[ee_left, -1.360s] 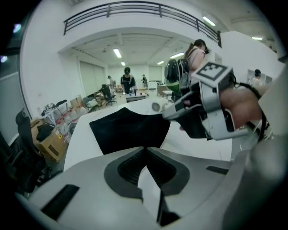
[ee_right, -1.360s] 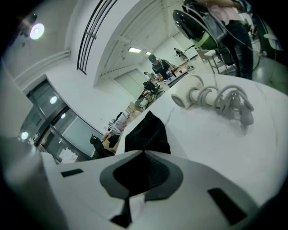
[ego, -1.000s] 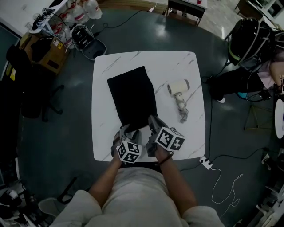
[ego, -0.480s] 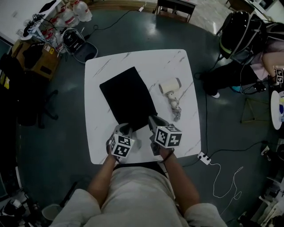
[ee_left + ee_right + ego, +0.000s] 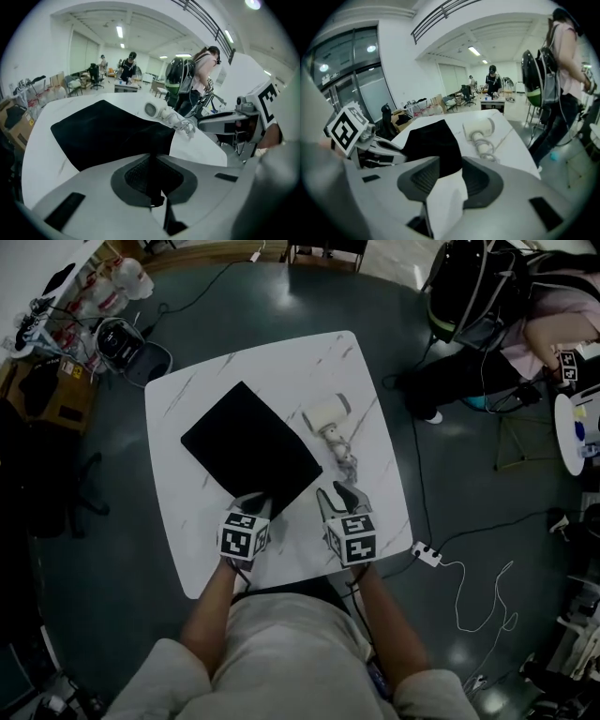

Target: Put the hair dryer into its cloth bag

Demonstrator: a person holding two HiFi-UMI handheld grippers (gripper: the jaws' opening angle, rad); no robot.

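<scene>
left gripper: jaws closed on cloth bag edge | right gripper: jaws apart, just opening, empty | both angled down

cloth bag on table, hair dryer to its right; left gripper on bag's near corner, right gripper beside.

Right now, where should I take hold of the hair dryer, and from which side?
I'd take the hair dryer by its slim handle, just behind the fat barrel, coming from above and closing across it. It lies flat on the table, right of the cloth bag, handle pointing toward you, cord coiled at its near end.
</scene>
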